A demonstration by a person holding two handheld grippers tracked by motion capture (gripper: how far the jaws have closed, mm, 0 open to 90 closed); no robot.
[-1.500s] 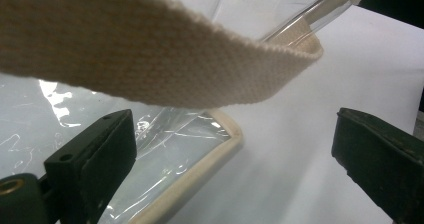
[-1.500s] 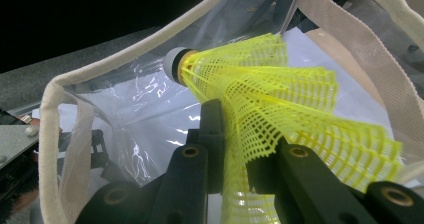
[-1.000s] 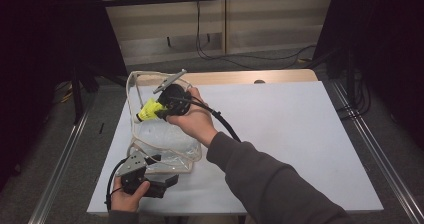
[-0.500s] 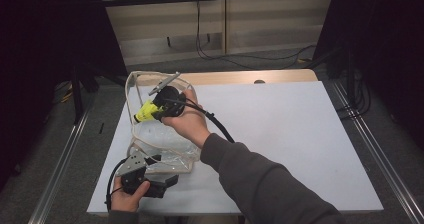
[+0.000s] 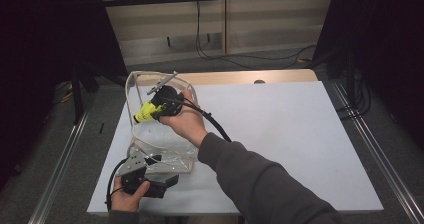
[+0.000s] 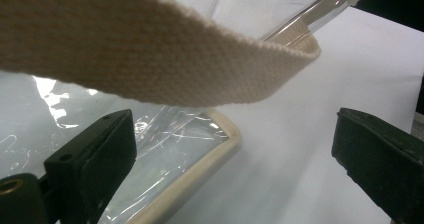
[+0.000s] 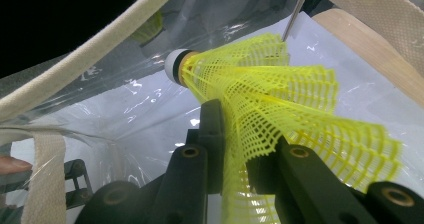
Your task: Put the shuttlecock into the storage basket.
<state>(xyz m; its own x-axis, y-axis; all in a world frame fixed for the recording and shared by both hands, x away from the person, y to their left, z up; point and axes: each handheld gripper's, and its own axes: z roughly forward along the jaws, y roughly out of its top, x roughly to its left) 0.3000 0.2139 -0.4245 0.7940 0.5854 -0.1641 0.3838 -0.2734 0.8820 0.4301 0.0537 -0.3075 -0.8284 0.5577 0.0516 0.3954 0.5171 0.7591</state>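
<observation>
Shuttlecock (image 7: pixel 260 94) is pinched by its yellow skirt in my right hand-held gripper (image 5: pixel 159 106), at the mouth of the clear bag (image 5: pixel 165 151) — not yet dropped in. My left hand-held gripper (image 6: pixel 235 154) stands wide open beside the bag's corner, holding nothing.

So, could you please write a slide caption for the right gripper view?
Right gripper pinching a yellow shuttlecock by its mesh skirt at the mouth of a clear plastic bag.

Right gripper (image 5: pixel 150 109) holds a yellow shuttlecock (image 5: pixel 144 113), apparently inside the clear bag (image 5: pixel 165 149).
</observation>
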